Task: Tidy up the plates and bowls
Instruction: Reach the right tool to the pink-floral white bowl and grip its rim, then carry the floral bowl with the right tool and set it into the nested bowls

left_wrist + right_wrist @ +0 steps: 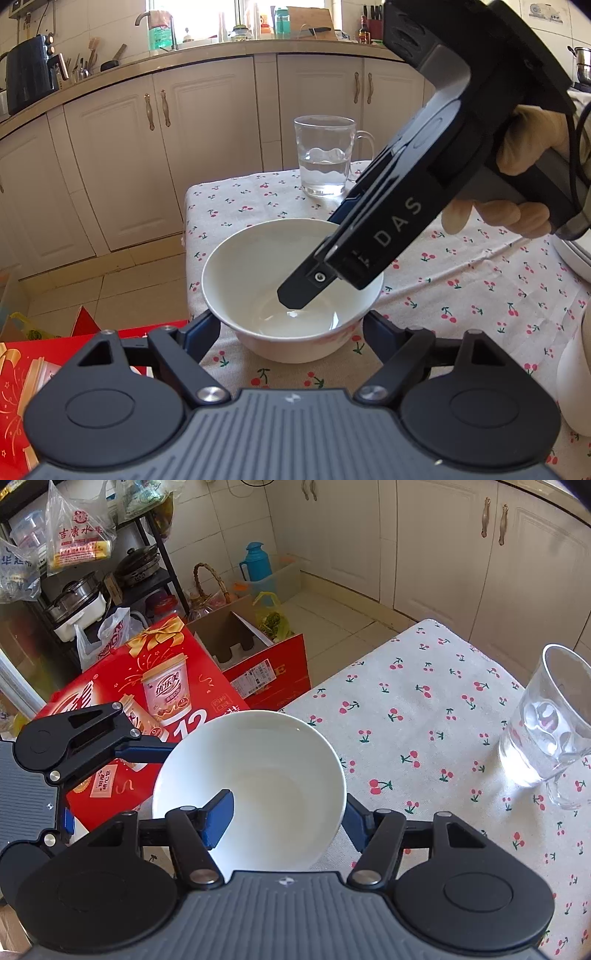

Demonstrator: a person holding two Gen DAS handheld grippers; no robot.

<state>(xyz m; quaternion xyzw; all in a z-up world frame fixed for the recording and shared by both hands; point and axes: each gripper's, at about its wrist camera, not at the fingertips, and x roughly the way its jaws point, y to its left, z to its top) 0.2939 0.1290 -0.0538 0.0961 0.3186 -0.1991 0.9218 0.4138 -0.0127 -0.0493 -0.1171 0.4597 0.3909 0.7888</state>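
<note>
White bowl (251, 775) at centre frame, on cherry-print cloth (424, 738). Right gripper (288, 812) spread across the near rim: left finger (218, 821) inside, right one outside. Left gripper (110, 753) coming in from the left edge, touching the bowl's side. Glass (546, 731) at right. Red box (147, 701) upper left.

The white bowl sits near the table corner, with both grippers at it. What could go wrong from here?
1. The white bowl stands near the table edge; a push might slide it off.
2. The right gripper straddles only one wall, so the bowl could tilt when lifted.
3. A wide swing might knock the glass of water.
</note>
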